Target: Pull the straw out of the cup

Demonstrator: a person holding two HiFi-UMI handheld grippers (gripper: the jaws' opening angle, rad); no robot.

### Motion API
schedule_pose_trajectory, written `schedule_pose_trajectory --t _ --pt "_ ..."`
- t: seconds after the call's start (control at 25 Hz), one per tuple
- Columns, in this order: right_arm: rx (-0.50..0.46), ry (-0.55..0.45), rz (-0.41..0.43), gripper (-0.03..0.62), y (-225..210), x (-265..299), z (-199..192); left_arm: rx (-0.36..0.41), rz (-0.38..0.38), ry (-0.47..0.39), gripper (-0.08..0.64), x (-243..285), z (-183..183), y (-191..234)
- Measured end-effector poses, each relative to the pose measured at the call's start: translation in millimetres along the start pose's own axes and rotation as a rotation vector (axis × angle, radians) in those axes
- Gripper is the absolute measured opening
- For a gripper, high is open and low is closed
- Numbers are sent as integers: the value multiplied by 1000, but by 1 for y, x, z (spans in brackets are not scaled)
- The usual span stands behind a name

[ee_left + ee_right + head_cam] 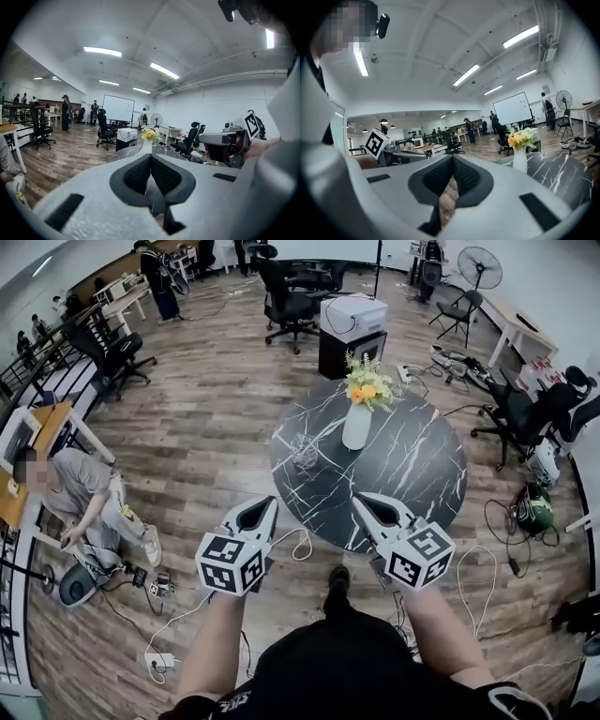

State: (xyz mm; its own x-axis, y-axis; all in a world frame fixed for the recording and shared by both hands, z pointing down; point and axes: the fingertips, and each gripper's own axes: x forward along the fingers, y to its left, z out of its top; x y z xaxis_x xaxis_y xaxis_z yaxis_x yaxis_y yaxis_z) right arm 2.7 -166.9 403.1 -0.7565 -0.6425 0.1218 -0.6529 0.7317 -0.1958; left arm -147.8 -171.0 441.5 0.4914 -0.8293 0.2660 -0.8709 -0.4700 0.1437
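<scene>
Currently the left tongs (269, 503) and right tongs (361, 499), both pressed together and empty, hang at the near edge of the round worktop (412, 474), wooden floor (206, 427) open on its left

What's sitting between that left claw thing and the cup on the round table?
Nothing: in the head view, only bare black marble tabletop lies between the left gripper and the cup. The vase stands farther right.

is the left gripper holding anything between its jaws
No, the left gripper has its jaws closed together in its own view, with nothing between them.
</scene>
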Motion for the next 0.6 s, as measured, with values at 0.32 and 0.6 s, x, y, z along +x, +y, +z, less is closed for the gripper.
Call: schedule_pose_trajectory --t 0.32,0.6 --pt "40 9 39 6 -93 59 17 17 9 46 5 97 30 26" --pt "51 22 94 6 -138 96 24 15 40 68 5 148 44 45"
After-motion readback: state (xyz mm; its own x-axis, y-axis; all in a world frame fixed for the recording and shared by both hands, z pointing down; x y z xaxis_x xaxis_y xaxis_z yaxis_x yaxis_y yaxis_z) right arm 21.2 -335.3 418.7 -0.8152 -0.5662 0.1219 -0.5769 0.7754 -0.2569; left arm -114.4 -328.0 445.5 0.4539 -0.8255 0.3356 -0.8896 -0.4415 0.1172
